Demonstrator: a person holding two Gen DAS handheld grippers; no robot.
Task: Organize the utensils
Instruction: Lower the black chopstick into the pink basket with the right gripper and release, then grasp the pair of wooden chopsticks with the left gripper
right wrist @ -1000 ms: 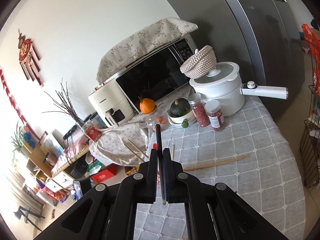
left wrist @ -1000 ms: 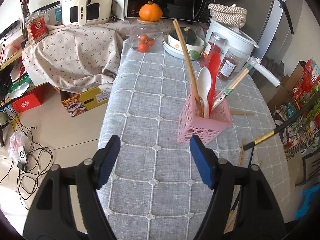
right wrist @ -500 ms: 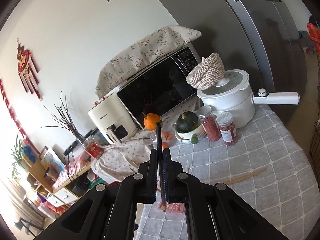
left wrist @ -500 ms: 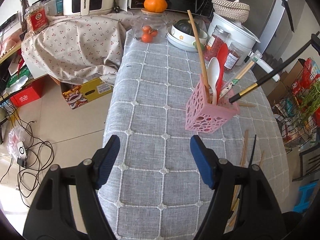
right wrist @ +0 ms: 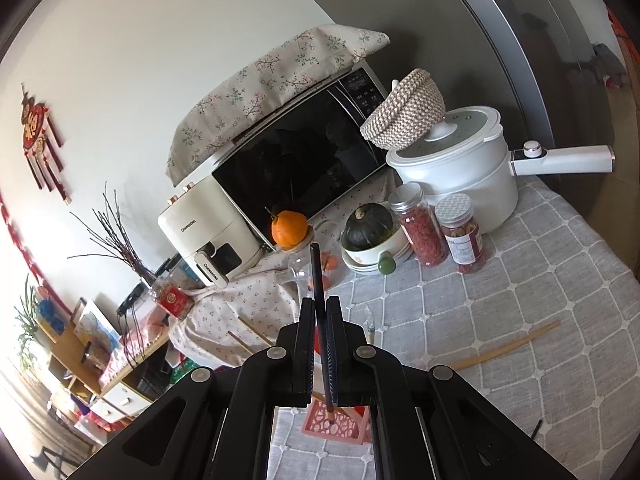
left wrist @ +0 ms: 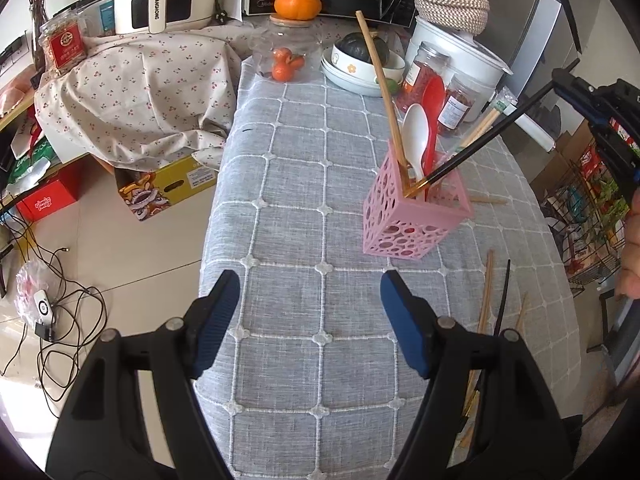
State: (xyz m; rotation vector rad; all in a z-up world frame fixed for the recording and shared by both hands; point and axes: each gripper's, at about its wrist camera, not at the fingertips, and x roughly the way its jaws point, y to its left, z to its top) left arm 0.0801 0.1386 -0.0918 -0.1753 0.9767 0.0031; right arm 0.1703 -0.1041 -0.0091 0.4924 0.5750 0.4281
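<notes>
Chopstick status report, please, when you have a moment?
Right gripper shut on chopstick, tip at holder. Left gripper open. Spoons crowd holder.

pink perforated holder (left wrist: 416,216) | grey grid-check tablecloth (left wrist: 304,184) | red spoon (left wrist: 434,96) | white spoon (left wrist: 416,124) | floral cloth (left wrist: 140,92)

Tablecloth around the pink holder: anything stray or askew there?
Yes. Loose chopsticks lie scattered on the tablecloth right of the pink holder, and one wooden chopstick lies alone behind it. The right gripper angles a black chopstick into the holder.
</notes>
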